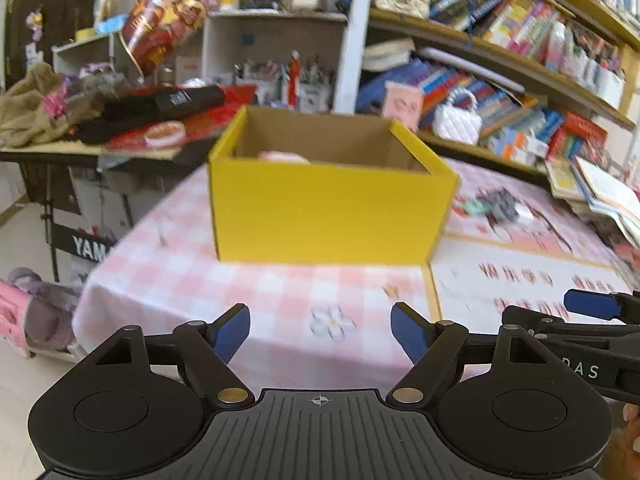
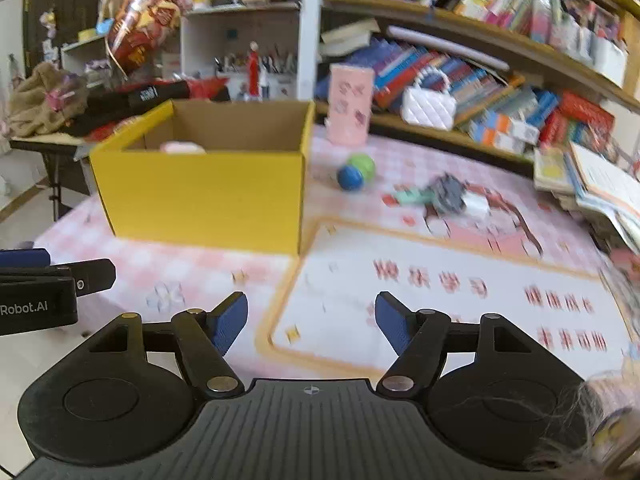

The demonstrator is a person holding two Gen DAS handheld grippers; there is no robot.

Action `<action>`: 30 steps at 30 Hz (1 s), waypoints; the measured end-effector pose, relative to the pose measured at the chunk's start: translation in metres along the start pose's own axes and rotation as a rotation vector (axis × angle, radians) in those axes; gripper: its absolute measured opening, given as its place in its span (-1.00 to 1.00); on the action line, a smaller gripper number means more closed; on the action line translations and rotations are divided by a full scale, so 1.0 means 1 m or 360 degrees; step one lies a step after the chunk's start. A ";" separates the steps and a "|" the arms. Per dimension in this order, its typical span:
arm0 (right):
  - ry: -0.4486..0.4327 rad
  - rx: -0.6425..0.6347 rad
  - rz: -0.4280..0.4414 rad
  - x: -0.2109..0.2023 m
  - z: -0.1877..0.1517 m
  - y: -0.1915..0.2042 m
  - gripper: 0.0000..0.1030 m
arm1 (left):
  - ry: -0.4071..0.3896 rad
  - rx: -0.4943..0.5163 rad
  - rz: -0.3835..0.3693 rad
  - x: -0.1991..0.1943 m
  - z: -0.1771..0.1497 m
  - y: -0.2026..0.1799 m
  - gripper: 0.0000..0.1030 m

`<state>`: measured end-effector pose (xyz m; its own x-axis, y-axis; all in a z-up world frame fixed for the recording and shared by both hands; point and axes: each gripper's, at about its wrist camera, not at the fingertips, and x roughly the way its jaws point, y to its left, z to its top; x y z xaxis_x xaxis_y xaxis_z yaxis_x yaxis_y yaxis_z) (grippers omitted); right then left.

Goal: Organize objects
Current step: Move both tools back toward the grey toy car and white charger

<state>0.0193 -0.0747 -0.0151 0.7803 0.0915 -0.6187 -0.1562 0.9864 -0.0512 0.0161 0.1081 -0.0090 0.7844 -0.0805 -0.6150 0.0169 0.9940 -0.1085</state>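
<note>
Nearest, the left gripper [image 1: 320,334] and right gripper [image 2: 311,322] are held side by side over the table's [image 1: 168,276] near edge, jaws parted, nothing between the blue pads. Beyond them, a yellow box [image 2: 204,196] is set on the pink checked cloth, something pink [image 2: 182,147] seen inside. Farther right, a blue-green ball [image 2: 356,172], a grey-and-mint toy [image 2: 440,196] and a pink canister [image 2: 350,104] are placed before the bookshelf [image 2: 480,20].

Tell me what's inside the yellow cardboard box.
Inside the yellow cardboard box, only the top of a pale pink object shows above the front wall; everything lower, including the floor, is hidden.
</note>
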 end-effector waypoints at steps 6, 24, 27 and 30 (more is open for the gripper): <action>0.0043 0.0069 -0.0120 -0.014 -0.020 -0.011 0.36 | 0.0069 0.0120 -0.0123 -0.001 -0.014 -0.019 0.55; 0.0131 0.0430 -0.0449 -0.036 -0.048 -0.075 0.39 | 0.0079 0.0500 -0.0439 0.006 -0.021 -0.090 0.64; 0.0133 0.0473 -0.0479 -0.036 -0.050 -0.085 0.39 | 0.0070 0.0551 -0.0470 0.009 -0.019 -0.102 0.64; 0.0129 0.0501 -0.0497 -0.035 -0.050 -0.096 0.39 | 0.0066 0.0598 -0.0493 0.011 -0.019 -0.115 0.64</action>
<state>-0.0233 -0.1792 -0.0273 0.7087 -0.2158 -0.6717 0.2808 0.9597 -0.0120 0.0109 -0.0084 -0.0178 0.6820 -0.3723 -0.6295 0.4745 0.8802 -0.0066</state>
